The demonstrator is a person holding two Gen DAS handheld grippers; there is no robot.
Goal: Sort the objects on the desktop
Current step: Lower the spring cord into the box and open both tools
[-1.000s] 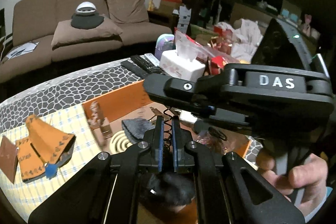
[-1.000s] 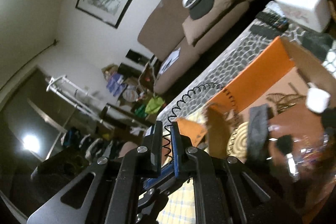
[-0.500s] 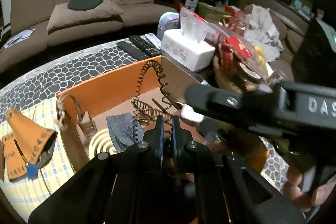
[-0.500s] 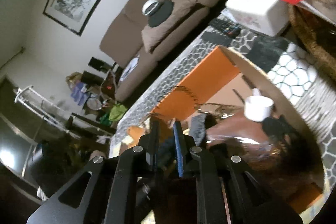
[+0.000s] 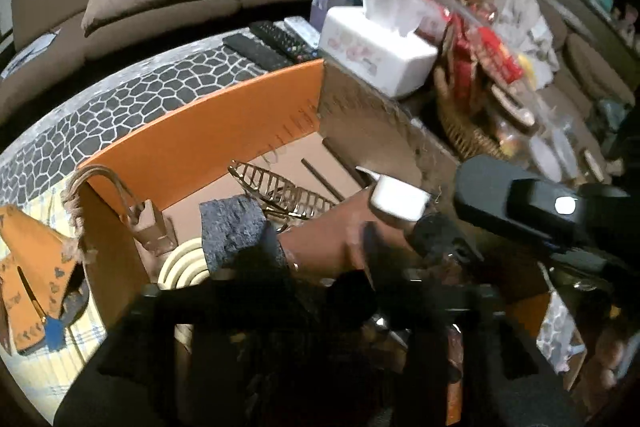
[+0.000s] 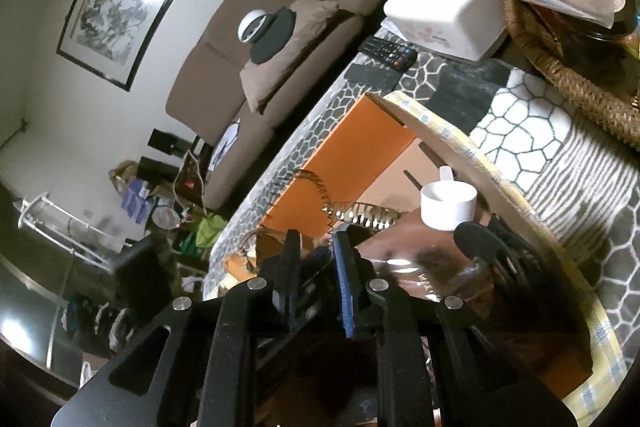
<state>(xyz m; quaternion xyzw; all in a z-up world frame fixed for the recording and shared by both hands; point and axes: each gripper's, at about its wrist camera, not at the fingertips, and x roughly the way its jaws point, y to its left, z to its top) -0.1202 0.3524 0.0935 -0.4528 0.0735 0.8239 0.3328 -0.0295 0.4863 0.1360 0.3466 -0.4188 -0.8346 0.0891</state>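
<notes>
An open orange box (image 5: 208,131) stands on the patterned table. In it lie a gold wire rack (image 5: 280,187), a grey cloth (image 5: 228,227), a white scoop (image 5: 396,195) and a cream spiral coaster (image 5: 180,267). My left gripper (image 5: 316,259) hangs low over the box, dark and blurred. Its jaws are opening and I see nothing between them. In the right wrist view a thin black coil cable (image 6: 320,195) runs from the box (image 6: 352,151) down between the fingers of my right gripper (image 6: 318,251). Those jaws are opening and their pads stand clear of the coil.
A white tissue box (image 5: 376,55), several remotes (image 5: 272,47) and a wicker basket (image 6: 560,67) of snack bags crowd the far side of the orange box. Orange pouches (image 5: 36,255) lie on a checked cloth to the left. A brown sofa stands behind the table.
My left gripper has sunk closer to the box and its jaws have parted, letting the coil go. My right gripper has dipped towards the box and its jaws have parted slightly.
</notes>
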